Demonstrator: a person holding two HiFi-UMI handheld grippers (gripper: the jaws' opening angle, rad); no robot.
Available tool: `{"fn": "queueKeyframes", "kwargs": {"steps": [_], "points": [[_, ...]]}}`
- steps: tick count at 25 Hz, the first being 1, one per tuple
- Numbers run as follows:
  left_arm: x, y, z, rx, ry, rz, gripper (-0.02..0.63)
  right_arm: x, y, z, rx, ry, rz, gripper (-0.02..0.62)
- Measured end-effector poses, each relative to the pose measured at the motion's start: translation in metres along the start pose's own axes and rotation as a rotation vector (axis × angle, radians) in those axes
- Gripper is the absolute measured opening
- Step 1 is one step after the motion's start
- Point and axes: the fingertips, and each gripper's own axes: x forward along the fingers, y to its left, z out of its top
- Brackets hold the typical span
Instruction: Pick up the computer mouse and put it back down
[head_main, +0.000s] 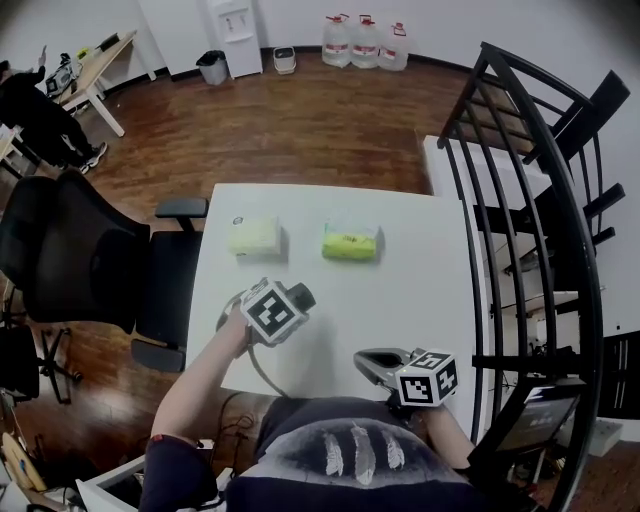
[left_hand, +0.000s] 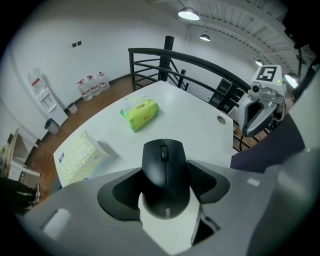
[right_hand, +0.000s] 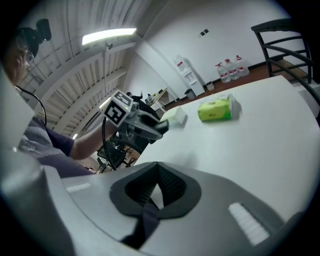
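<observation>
A black computer mouse (left_hand: 165, 175) sits between the jaws of my left gripper (left_hand: 165, 186), whose dark pads press on its two sides. It hangs in the air above the white table (left_hand: 195, 120). In the head view the left gripper (head_main: 285, 305) is over the table's near left part, and the mouse's dark tip (head_main: 302, 296) shows beyond the marker cube. The right gripper view shows the mouse (right_hand: 156, 126) lifted off the tabletop. My right gripper (right_hand: 152, 197) is at the table's near edge, its pads together with nothing between them.
A pale yellow tissue pack (head_main: 256, 237) and a green one (head_main: 351, 242) lie side by side at the far middle of the table (head_main: 420, 300). A black office chair (head_main: 70, 260) stands to the left, and a black metal railing (head_main: 520, 200) runs along the right.
</observation>
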Motion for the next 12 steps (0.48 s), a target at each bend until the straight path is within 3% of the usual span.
{"fn": "queueKeyframes", "kwargs": {"steps": [3, 12], "points": [[-0.018, -0.024, 0.007, 0.028, -0.044, -0.041, 0.301, -0.001, 0.003, -0.002, -0.007, 0.000, 0.009, 0.003], [-0.087, -0.051, 0.019, 0.057, -0.170, 0.036, 0.301, -0.012, 0.006, -0.003, -0.007, -0.012, 0.012, 0.003]]}}
